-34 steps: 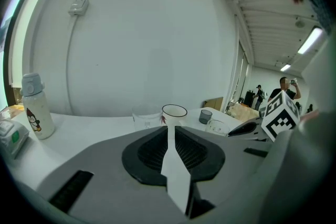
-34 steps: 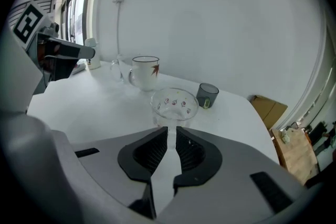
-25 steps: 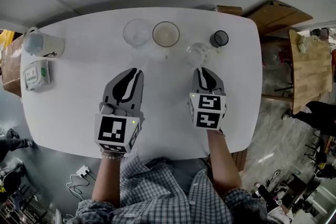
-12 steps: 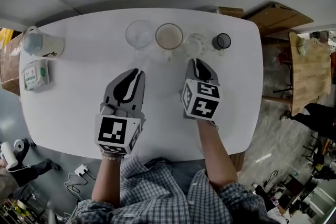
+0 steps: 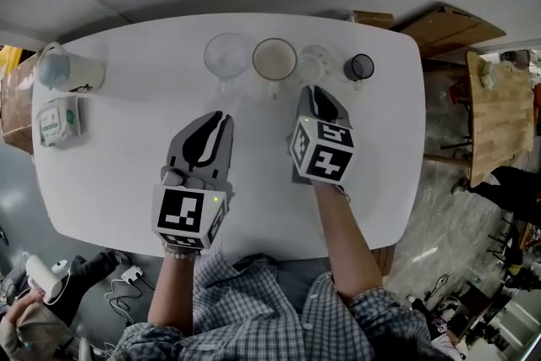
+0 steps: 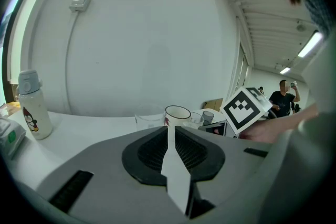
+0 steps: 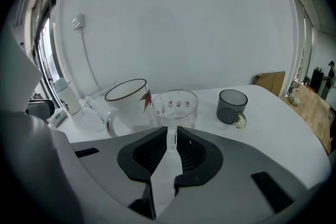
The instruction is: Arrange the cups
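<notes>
My right gripper (image 5: 314,94) has moved forward and carried the small patterned glass (image 7: 174,104) with it. A second ago the glass sat short of the line; now it stands in the row, between the white mug (image 5: 275,59) and the dark cup (image 5: 359,66). I judge that's this cup placed, with only the release left.

The jaws are drawn nearly together, down to a thin slit, and they appear to pinch the glass's handle at the very tips. The bowl stands straight ahead of the fingertips, the mug just to their left, the dark cup off to the right.

My left gripper (image 5: 211,119) rests back on the table (image 5: 118,148), jaws closed and empty, with the mug well ahead of its tips.
</notes>
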`<act>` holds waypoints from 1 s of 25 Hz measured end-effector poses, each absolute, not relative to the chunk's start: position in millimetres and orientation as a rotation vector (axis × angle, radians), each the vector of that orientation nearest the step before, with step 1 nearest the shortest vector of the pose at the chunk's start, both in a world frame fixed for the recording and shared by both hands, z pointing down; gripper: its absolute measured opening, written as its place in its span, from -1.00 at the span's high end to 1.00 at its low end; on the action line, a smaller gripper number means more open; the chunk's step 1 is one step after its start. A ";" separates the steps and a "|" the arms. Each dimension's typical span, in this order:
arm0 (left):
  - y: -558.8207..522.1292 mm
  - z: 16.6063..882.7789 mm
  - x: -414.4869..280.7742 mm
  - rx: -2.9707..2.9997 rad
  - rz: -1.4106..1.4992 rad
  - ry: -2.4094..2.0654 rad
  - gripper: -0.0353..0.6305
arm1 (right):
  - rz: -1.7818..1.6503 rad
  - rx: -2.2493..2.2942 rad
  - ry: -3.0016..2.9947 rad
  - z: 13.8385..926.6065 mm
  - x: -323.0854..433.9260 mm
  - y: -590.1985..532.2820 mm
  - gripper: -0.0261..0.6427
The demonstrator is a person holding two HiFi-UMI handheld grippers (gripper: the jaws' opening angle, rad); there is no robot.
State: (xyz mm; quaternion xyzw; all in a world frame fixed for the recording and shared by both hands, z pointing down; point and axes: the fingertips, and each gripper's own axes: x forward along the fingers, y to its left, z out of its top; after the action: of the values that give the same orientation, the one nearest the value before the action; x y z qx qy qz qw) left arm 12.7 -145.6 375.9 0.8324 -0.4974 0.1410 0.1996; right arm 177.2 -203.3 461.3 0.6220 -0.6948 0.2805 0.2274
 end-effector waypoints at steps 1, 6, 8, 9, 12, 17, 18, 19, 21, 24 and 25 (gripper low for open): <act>-145.7 376.0 12.4 2.329 0.397 -1.391 0.75 | 0.783 1.702 -1.927 461.5 175.8 -203.4 0.74; -144.8 376.3 12.7 2.338 0.402 -1.388 0.75 | 0.852 1.674 -1.995 453.8 176.2 -191.8 0.64; -143.3 378.0 11.3 2.341 0.412 -1.383 0.75 | 0.809 1.678 -1.984 450.2 185.0 -183.0 0.64; -142.7 378.7 10.8 2.343 0.419 -1.383 0.75 | 0.780 1.685 -1.968 449.7 192.4 -179.1 0.64; -142.4 378.8 13.9 2.348 0.422 -1.378 0.75 | 0.698 1.719 -1.891 452.6 225.3 -173.5 0.64; -140.5 378.4 19.7 2.359 0.429 -1.360 0.75 | 0.595 1.720 -1.793 460.7 269.1 -188.2 0.64; -140.1 377.6 21.9 2.362 0.431 -1.356 0.75 | 0.574 1.709 -1.779 461.4 274.3 -192.3 0.64; -139.7 376.9 24.1 2.367 0.431 -1.350 0.75 | 0.556 1.699 -1.769 461.8 278.2 -196.3 0.64; -138.8 376.4 27.2 2.379 0.428 -1.333 0.75 | 0.531 1.691 -1.755 463.4 282.9 -203.1 0.64; -137.7 376.2 26.3 2.382 0.429 -1.328 0.75 | 0.506 1.703 -1.737 467.9 284.4 -210.1 0.64; -137.7 375.8 25.9 2.380 0.430 -1.330 0.75 | 0.492 1.705 -1.730 468.7 284.7 -211.6 0.64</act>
State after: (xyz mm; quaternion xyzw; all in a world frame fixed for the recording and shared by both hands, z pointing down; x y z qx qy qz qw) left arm 25.9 -137.7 375.8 0.8466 -0.4732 0.1529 0.1895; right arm 284.7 -211.6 468.7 0.6505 -0.6600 0.1875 0.3257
